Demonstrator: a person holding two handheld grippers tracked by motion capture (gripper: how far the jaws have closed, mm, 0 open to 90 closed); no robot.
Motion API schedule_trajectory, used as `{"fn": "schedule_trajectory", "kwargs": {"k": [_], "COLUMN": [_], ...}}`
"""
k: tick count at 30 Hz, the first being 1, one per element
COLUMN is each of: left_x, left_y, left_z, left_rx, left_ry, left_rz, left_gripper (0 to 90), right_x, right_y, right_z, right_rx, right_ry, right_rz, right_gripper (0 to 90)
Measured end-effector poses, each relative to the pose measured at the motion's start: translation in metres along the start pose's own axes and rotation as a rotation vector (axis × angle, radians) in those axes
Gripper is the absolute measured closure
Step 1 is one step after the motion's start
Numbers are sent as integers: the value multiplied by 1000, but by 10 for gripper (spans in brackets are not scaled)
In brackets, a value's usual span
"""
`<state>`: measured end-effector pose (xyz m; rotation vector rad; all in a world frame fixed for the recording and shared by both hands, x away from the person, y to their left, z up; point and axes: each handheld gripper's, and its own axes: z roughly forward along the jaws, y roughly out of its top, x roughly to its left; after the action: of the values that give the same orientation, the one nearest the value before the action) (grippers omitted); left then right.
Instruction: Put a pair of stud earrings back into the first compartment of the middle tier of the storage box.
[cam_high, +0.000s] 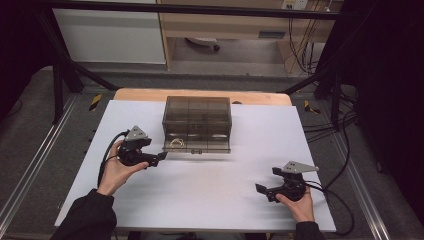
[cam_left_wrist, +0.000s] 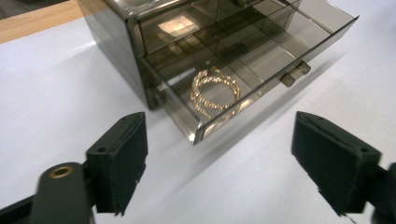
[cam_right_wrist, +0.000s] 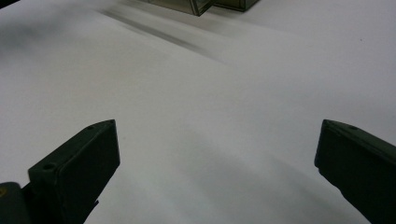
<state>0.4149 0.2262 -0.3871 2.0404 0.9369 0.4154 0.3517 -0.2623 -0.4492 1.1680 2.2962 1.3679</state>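
A smoky clear drawer box (cam_high: 197, 120) stands at the back middle of the white table sheet (cam_high: 200, 185). Its bottom drawer (cam_left_wrist: 247, 70) is pulled out, and a gold twisted ring (cam_left_wrist: 215, 89) lies in the drawer's left end. My left gripper (cam_high: 159, 158) sits just left of the drawer's front corner; in the left gripper view its jaws stand wide apart with nothing between them (cam_left_wrist: 219, 163). My right gripper (cam_high: 260, 189) rests near the front right of the sheet, open and empty (cam_right_wrist: 217, 172).
A wooden tabletop edge (cam_high: 200, 94) shows behind the sheet. Black frame bars and cables (cam_high: 330, 125) run along the right side. A small handle (cam_left_wrist: 295, 73) sticks out of the drawer front.
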Motion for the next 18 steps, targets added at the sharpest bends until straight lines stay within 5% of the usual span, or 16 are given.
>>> {"fn": "schedule_trajectory", "kwargs": {"k": [18], "left_x": [6], "left_y": [-64], "left_z": [-18], "left_rx": [34], "left_ry": [30], "left_rz": [6], "left_gripper": [101], "right_x": [0], "right_y": [0], "right_z": [0], "right_rx": [5], "right_ry": [-5], "right_rz": [-2], "right_gripper": [7]}}
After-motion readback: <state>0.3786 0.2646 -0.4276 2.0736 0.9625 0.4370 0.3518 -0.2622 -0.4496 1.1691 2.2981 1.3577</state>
